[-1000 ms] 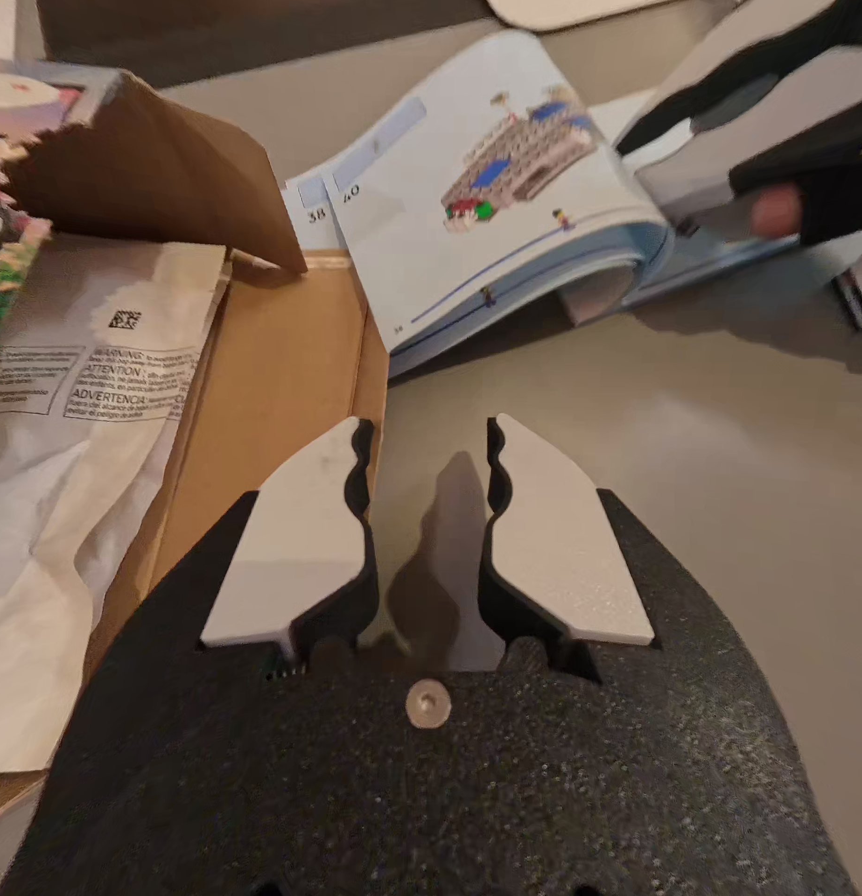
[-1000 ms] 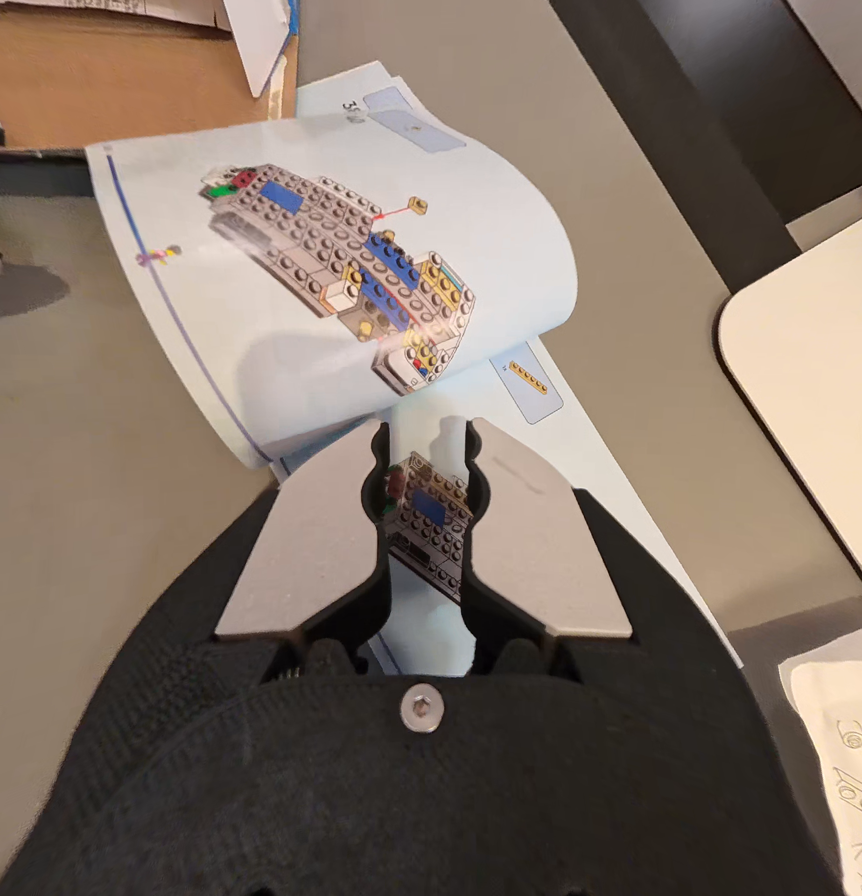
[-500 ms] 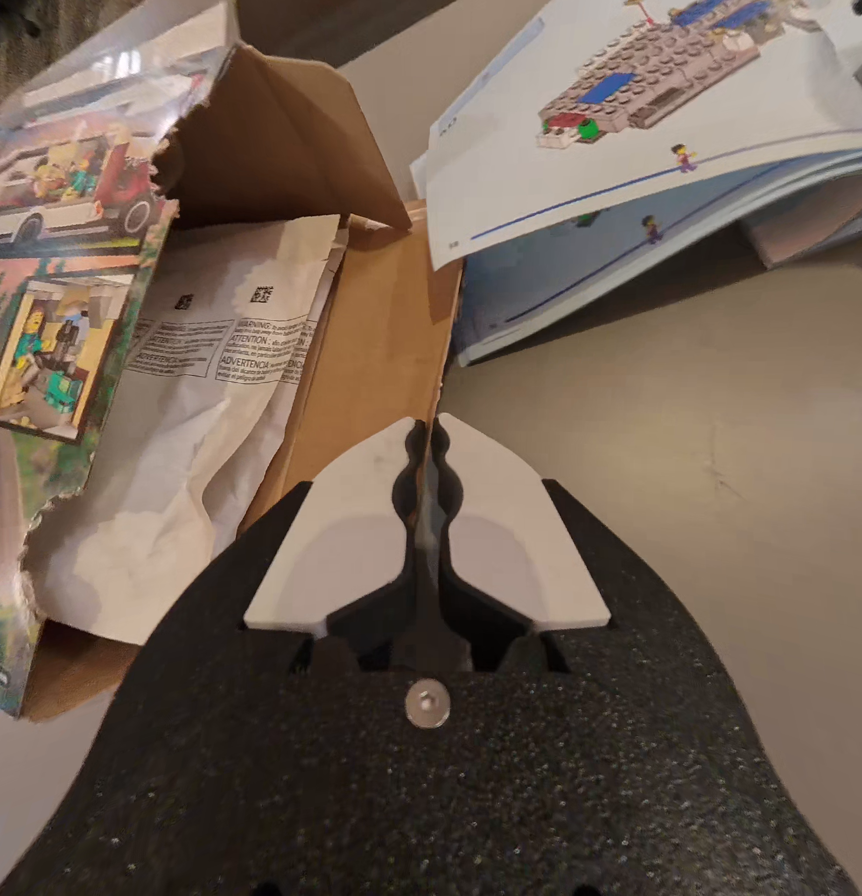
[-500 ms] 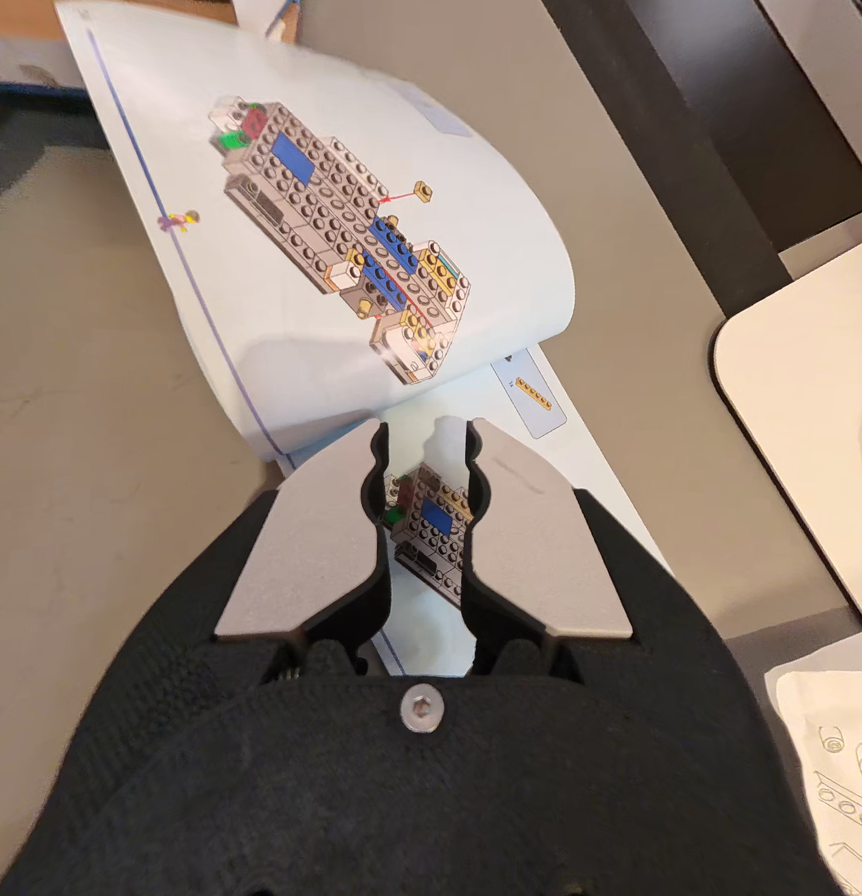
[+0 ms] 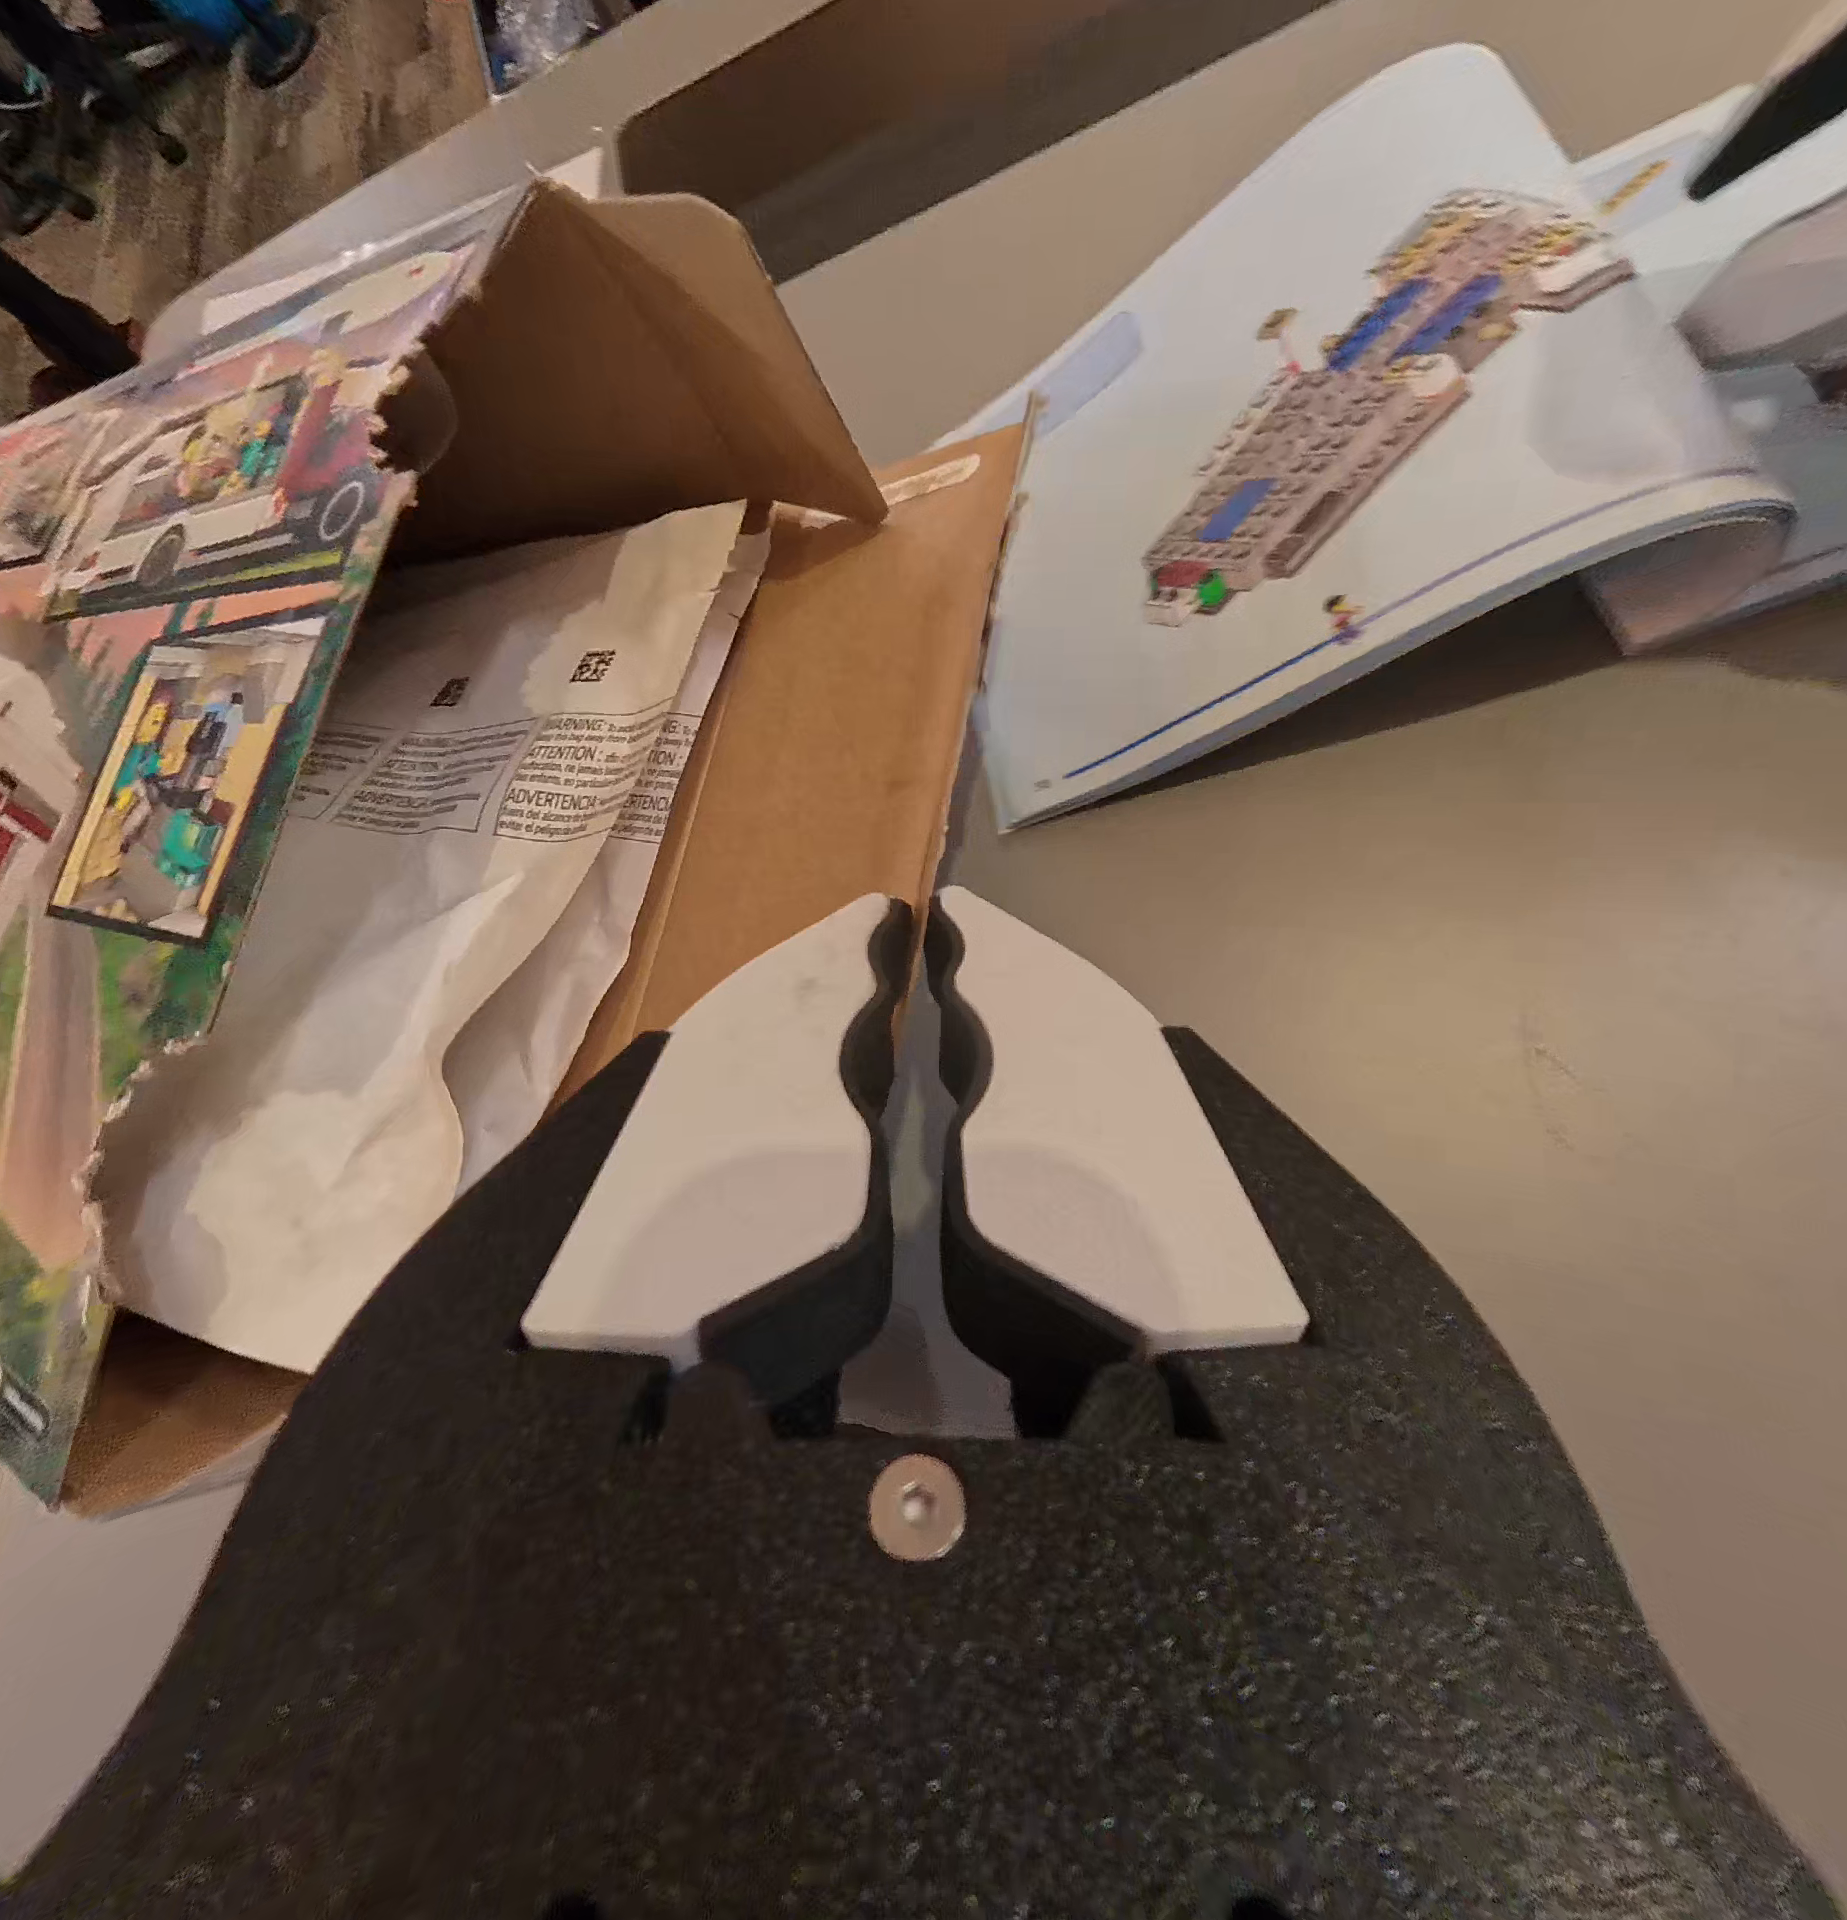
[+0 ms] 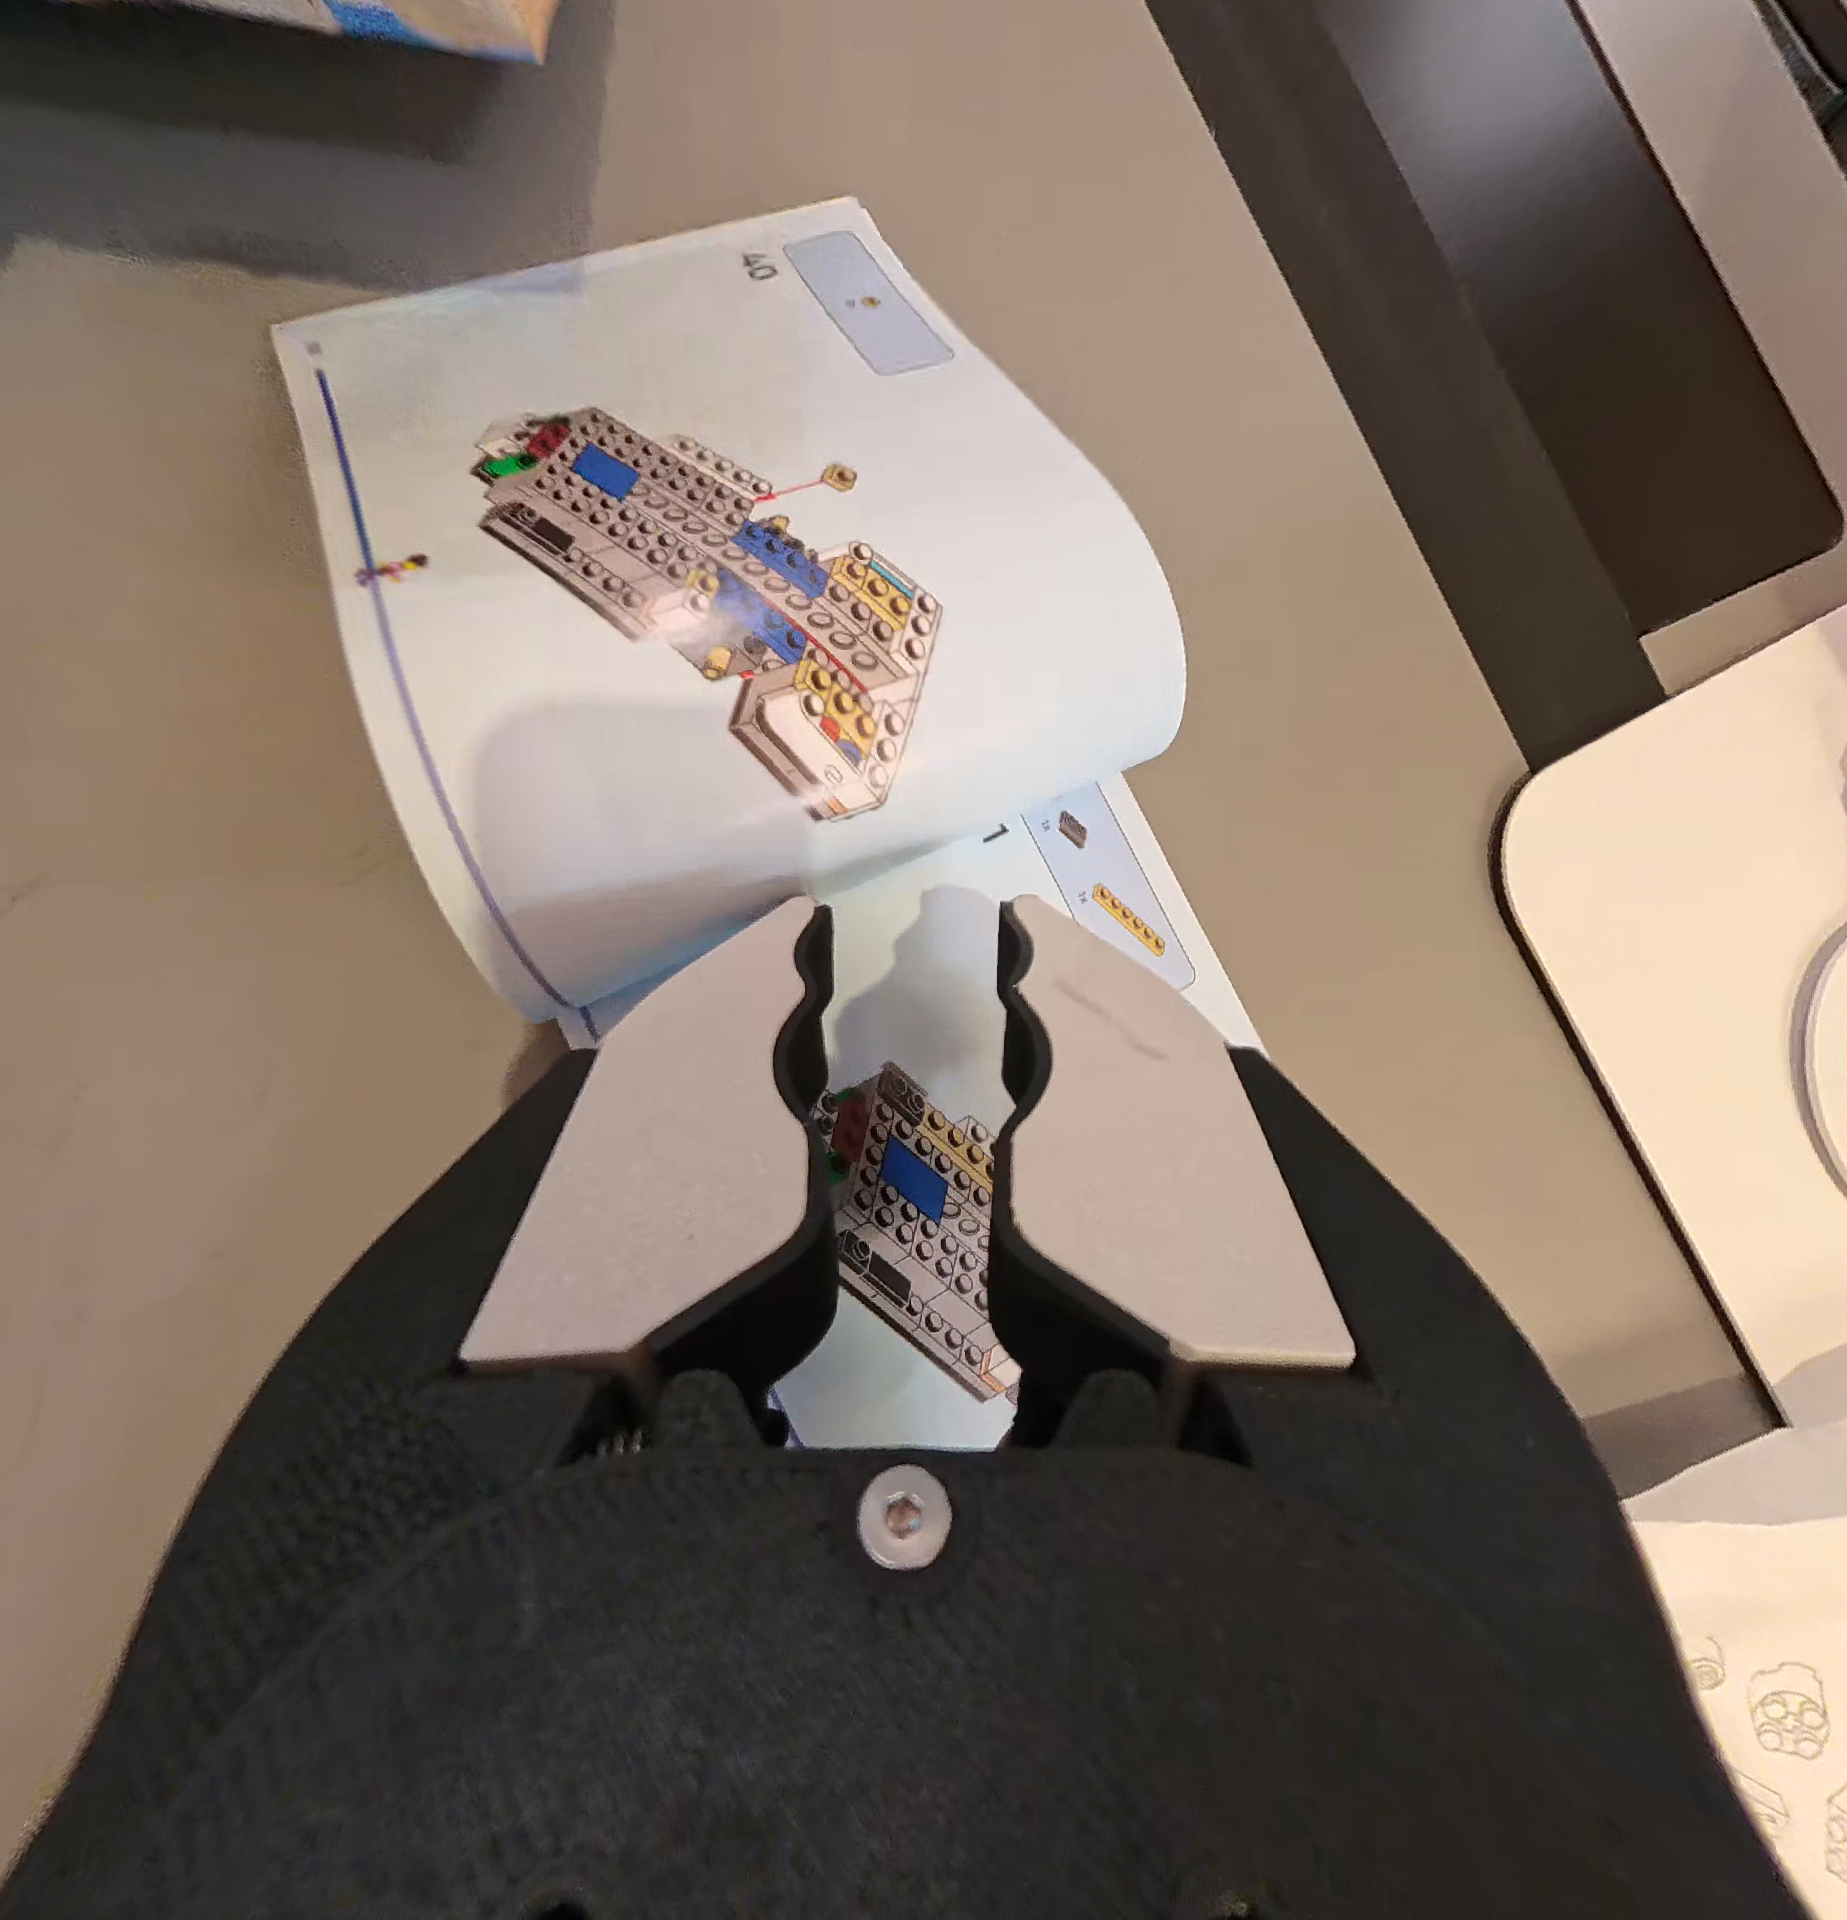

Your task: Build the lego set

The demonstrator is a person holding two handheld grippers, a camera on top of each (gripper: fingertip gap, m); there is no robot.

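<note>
left gripper (image 5: 917, 914) jaws closed on the thin side wall of the torn cardboard box (image 5: 836, 707), pads pinching the wall edge. box wall is light, bendy card, prob flexes and tears more if pulled hard; better to take it low near a fold. white paper bag (image 5: 399, 935) lies crumpled inside the box, soft. right gripper (image 6: 908, 920) jaws apart, nothing gripped, hovering over the open instruction booklet (image 6: 690, 644) on the grey table (image 6: 171, 935). booklet pages thin, glossy, curl up, slippery; a page edge looks like the spot to take. white tray (image 6: 1677, 987) to the rt.
</note>
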